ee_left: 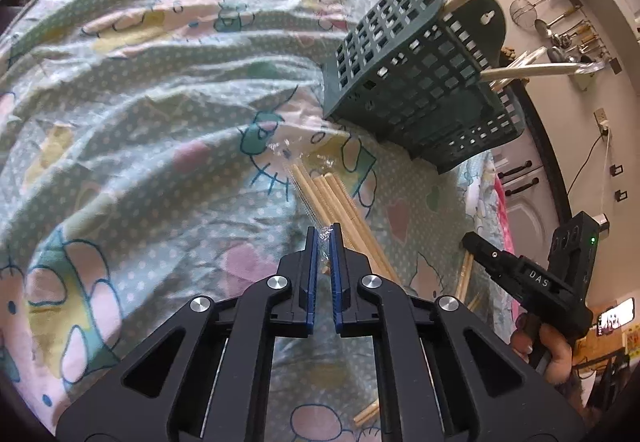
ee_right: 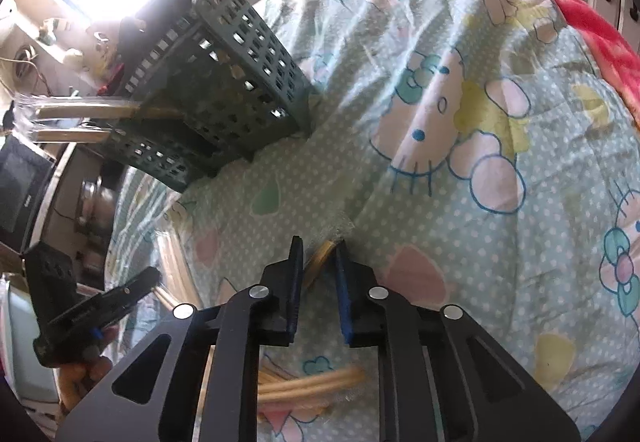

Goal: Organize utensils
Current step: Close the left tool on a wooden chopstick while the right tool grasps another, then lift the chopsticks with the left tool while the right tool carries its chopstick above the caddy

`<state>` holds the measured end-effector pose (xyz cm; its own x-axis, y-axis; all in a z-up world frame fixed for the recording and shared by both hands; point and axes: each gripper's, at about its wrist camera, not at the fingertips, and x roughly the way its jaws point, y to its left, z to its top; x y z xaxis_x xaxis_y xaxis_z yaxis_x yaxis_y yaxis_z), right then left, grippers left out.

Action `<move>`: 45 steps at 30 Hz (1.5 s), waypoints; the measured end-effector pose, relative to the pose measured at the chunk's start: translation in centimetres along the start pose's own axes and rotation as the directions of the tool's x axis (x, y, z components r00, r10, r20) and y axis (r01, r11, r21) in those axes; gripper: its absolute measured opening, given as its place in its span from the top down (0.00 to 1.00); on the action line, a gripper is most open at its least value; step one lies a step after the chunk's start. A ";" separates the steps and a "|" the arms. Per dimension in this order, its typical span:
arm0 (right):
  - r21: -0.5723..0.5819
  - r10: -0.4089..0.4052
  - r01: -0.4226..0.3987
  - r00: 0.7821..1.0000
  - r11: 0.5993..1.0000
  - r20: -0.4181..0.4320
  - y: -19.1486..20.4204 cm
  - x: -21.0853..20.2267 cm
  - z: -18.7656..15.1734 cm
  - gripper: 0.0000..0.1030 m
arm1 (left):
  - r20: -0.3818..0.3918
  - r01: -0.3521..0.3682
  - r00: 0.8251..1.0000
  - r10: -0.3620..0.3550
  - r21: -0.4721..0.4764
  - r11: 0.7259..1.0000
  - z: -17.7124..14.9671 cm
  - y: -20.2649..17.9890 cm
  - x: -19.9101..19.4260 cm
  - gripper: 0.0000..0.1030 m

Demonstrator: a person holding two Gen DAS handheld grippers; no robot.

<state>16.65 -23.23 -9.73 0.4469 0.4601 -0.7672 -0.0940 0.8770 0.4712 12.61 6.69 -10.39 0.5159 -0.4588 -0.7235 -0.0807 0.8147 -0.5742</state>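
A dark green perforated utensil basket [ee_left: 416, 82] stands on the Hello Kitty cloth; it also shows in the right wrist view [ee_right: 216, 98]. Two plastic-wrapped wooden utensils [ee_left: 528, 71] stick out of it. My left gripper [ee_left: 325, 232] is shut on the clear wrapper of a bundle of wooden chopsticks [ee_left: 320, 190] lying on the cloth. My right gripper [ee_right: 318, 248] has its jaws closed on another bundle of wooden chopsticks [ee_right: 320, 258], whose blurred far end [ee_right: 304, 386] shows beneath the fingers. The right gripper [ee_left: 520, 278] is also seen from the left wrist view.
The cloth [ee_left: 140, 102] is wrinkled and covered with clear plastic. More chopsticks [ee_left: 466, 278] lie at its right side. Kitchen cabinets [ee_left: 524, 194] and hanging ladles [ee_left: 560, 30] are behind. A red blanket [ee_right: 580, 26] edges the cloth.
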 end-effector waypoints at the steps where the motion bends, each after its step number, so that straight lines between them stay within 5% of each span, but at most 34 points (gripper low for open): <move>1: -0.012 0.010 -0.010 1.000 1.000 0.010 0.4 -0.3 0.1 0.89 | 0.008 0.001 1.000 -0.001 0.004 1.000 0.1 0.0 -0.3 0.98; 17: -0.248 0.124 -0.091 0.985 0.964 0.119 8.0 -5.3 0.7 0.95 | 0.195 0.081 0.975 -0.104 0.123 0.989 2.2 -4.6 -7.2 0.98; 45: -0.374 0.165 -0.022 0.921 0.927 0.354 10.8 -13.8 3.4 0.95 | 0.192 0.234 0.923 -0.334 0.409 0.882 4.9 -18.2 -9.8 0.99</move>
<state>12.48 -20.52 7.40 0.7107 0.5193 -0.4745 -0.4300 0.8546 0.2912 13.20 -1.96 8.99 0.6664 -0.6276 -0.4025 0.3982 0.7560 -0.5195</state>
